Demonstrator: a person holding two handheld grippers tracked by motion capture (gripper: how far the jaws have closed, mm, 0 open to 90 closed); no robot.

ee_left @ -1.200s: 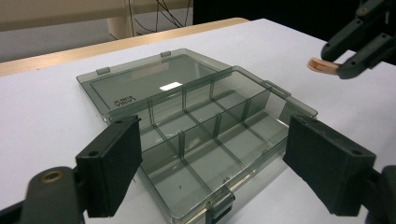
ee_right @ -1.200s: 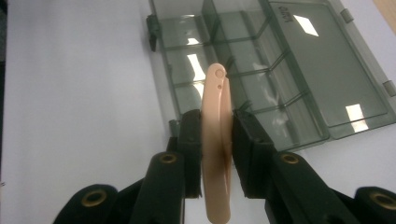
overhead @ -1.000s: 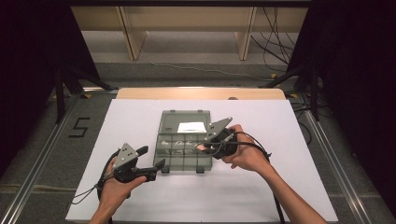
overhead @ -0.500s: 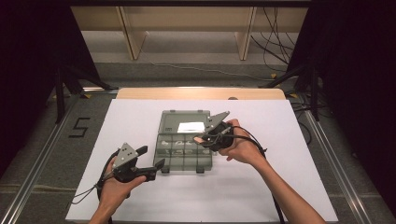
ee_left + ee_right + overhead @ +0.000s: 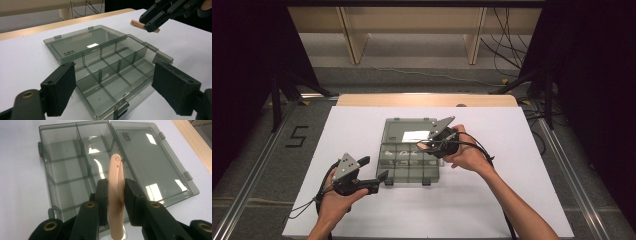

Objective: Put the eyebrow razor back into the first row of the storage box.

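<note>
A white desk point(image 5: 512, 200) lies under the left claw point(image 5: 374, 168) and the right claw point(image 5: 432, 145). A strip of light wood point(image 5: 377, 100) runs along the desk's far edge, past the right claw. Farther off behind it, a wooden shelf point(image 5: 352, 45) stands on the grey floor point(image 5: 412, 75). Black cables point(image 5: 507, 45) lie on the floor far behind the right claw, off to its right. A black number 5 point(image 5: 297, 136) is marked on the floor, out to the left of the left claw. A shiny metal rail point(image 5: 247, 185) runs along the floor, left of the left claw. Dark curtains point(image 5: 242, 60) hang at both sides, well apart from the claws.
</note>
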